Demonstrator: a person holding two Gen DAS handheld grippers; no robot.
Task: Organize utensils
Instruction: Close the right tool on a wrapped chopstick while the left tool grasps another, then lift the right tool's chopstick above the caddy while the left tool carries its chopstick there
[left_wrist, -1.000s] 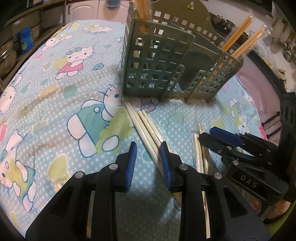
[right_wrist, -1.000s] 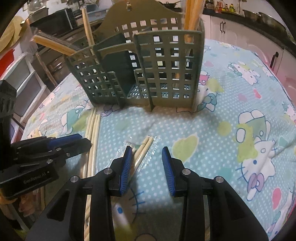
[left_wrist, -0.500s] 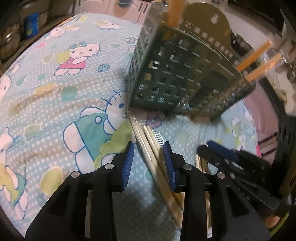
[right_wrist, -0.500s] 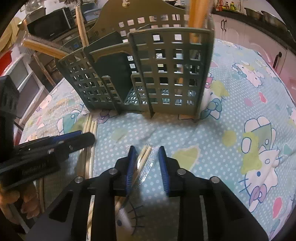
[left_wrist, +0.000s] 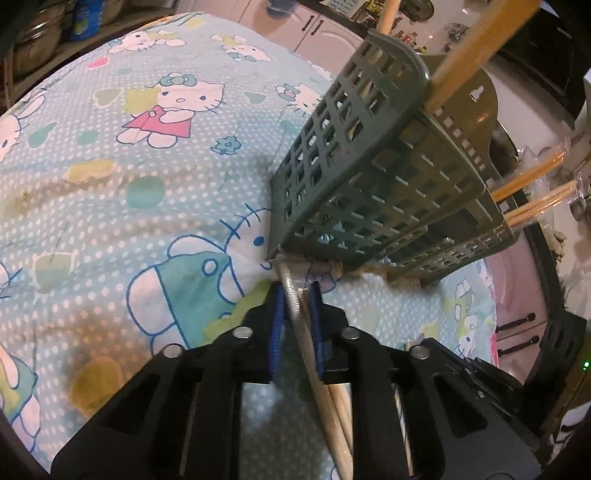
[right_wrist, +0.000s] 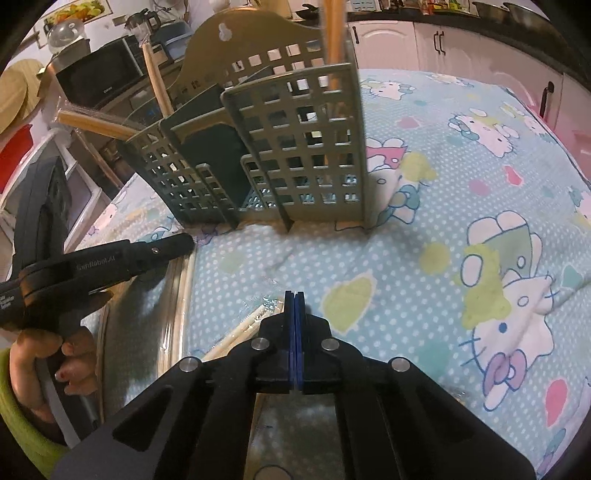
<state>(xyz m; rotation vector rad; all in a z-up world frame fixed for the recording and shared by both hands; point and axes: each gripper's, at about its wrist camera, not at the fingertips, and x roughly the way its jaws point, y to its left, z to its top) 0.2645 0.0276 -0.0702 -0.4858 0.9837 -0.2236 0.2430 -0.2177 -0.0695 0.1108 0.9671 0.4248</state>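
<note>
A grey-green slotted utensil holder (left_wrist: 373, 184) (right_wrist: 280, 155) stands on the Hello Kitty cloth, with wooden chopsticks (left_wrist: 476, 48) sticking out of its compartments. My left gripper (left_wrist: 297, 295) is shut on a plastic-wrapped pair of chopsticks (left_wrist: 325, 387) that lies on the cloth with its tip at the holder's base. My right gripper (right_wrist: 294, 299) is shut with its pads together and nothing between them; a second wrapped pair of chopsticks (right_wrist: 240, 326) lies just to its left. The left gripper also shows in the right wrist view (right_wrist: 177, 245).
The table is covered by a light blue dotted cloth (left_wrist: 129, 192). More wrapped chopsticks (right_wrist: 184, 291) lie under the left gripper. Kitchen cabinets (right_wrist: 443, 44) and a microwave (right_wrist: 99, 77) stand behind the table.
My left gripper moved forward toward the holder and closed on the wrapped chopsticks. My right gripper closed fully, with the second wrapped pair left beside it.
</note>
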